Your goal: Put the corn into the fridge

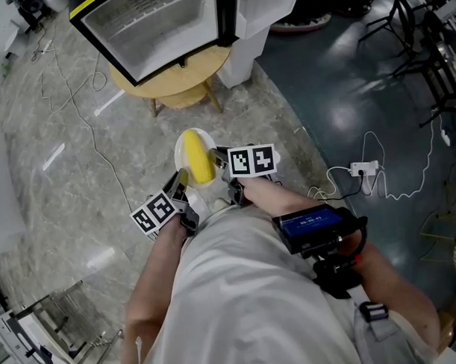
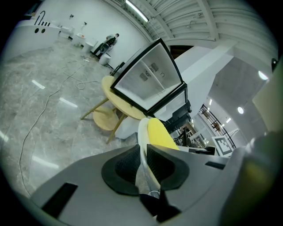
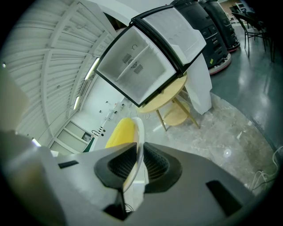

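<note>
Corn (image 1: 198, 162) lies loose on a white plate (image 1: 180, 148) that is carried in the air well short of the fridge (image 1: 155, 27), out in front of its glass-fronted face and lower than it. The fridge itself sits on a round wooden desk (image 1: 181, 76). The left claw (image 1: 180, 181) is closed on the plate's rim on one side and the right claw (image 1: 221, 161) is closed on the rim opposite. Each gripper view shows the thin white edge pinched between the ribbed pads, with the yellow cob just beyond it. Nothing grips the corn itself; it rests on the plate only. I cannot tell from these views whether the fridge door is open. The main risk, as I judge it, is the cob rolling off. The plate shows nearly edge-on in both gripper views, so any tilt while it is lifted toward the fridge could send the cob over the rim to the floor (image 1: 56, 168). The two claws also have to travel together: if one leads the other, the plate twists or slips out of a shallow pinch on its edge. If the door turns out to be shut, freeing one claw to open it would leave the plate hanging from a single edge grip. A thin cable (image 1: 84, 123) trails across the floor from beside the fridge's desk toward the person, and a foot could catch it on the way.
</note>
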The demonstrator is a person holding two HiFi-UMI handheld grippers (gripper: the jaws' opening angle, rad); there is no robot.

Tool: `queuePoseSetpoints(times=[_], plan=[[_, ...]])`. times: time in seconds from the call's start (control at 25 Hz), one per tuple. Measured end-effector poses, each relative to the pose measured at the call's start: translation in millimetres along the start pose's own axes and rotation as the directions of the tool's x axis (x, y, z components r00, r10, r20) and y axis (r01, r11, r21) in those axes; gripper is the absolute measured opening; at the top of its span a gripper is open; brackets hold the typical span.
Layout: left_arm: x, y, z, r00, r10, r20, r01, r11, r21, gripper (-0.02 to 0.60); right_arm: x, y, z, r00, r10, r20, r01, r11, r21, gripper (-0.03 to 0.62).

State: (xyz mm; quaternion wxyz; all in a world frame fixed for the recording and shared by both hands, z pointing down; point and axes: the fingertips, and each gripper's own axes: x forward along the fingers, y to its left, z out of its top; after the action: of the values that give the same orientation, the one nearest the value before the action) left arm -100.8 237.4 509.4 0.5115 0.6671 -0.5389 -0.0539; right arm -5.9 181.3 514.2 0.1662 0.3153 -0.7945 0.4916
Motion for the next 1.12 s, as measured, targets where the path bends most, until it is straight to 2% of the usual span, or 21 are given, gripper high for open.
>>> queuePoseSetpoints(times=[0.4,1.12], plan=[[41.9,-7.0,23.5,1.000,0.025,-0.009,-0.025,1.000,-0.009,0.051,14.5,-21.2,44.1,1.000,0.005,-0.020,-0.005,1.000,-0.010,0.049],[112.9,-13.9,78.5,0.996,0.084,0.025,-0.083,0.996,-0.035,0.051,53.3,-51.3,128.0,0.996,0.056,-0.067,-0.058,0.998,-0.027,0.049]])
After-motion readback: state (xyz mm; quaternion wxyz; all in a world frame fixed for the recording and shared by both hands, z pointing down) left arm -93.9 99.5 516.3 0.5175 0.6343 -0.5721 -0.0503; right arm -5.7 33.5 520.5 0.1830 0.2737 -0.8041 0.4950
